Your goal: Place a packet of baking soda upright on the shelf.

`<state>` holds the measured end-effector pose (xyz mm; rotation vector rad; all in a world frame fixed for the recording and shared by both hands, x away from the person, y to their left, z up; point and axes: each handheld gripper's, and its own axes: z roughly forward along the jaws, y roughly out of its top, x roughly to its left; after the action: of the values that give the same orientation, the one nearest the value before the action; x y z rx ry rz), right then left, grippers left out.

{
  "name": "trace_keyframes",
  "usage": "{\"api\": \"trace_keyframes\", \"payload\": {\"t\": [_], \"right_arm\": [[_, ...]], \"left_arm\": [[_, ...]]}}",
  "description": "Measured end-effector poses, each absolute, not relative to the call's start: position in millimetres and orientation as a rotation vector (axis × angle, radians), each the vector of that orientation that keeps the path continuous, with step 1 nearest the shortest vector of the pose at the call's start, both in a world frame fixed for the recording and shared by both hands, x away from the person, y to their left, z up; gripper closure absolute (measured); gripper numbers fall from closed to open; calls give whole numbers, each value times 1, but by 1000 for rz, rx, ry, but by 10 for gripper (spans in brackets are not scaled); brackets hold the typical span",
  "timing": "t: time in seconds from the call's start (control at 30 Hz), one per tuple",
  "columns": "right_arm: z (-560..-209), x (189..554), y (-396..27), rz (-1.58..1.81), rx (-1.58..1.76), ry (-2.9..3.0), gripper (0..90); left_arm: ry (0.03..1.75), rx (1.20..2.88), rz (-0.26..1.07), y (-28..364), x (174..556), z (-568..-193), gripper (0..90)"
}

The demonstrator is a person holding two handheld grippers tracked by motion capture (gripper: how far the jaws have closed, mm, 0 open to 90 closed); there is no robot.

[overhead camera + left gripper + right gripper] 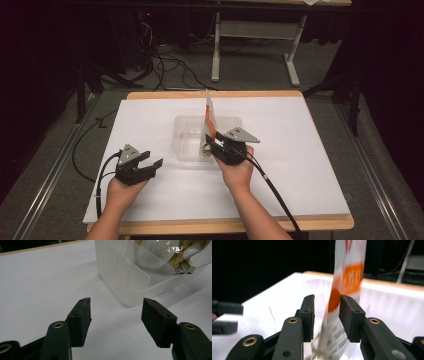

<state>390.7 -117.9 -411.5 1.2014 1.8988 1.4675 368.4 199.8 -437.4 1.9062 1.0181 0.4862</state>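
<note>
- Standing upright in a clear plastic container [187, 142], a white and orange packet [208, 117] is seen in the high view, its lower end down inside the container and its top rising well above the rim.
- The container is placed near the middle of the white surface [310, 150].
- The right gripper [216, 145] is held at the container's right side, close against the packet's lower part.
- In the right gripper view, the packet [344, 290] is seen passing between the two jaws of the right gripper [327, 312]; the jaws are parted, with a gap visible on each side of the packet, so the pads are not pressed on it.
- The packet appears blurred in that view, and its print cannot be read.
- The left gripper [150, 162] is held low over the surface, left of the container and apart from it.
- In the left gripper view, the jaws of the left gripper [116, 322] are spread wide with nothing between them, and bare white surface is seen in the gap.
- Beyond those jaws, the near corner of the container [120, 277] is seen, with the packet's glossy lower part [160, 250] lying inside it.
</note>
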Motion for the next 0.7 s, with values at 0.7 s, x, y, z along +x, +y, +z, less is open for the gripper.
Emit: {"api": "trace_keyframes", "payload": {"t": [0.7], "right_arm": [[-424,406,-129,1335,1211,1888,900]], "left_arm": [[1022,1900,479,202,370,-437,412]]}}
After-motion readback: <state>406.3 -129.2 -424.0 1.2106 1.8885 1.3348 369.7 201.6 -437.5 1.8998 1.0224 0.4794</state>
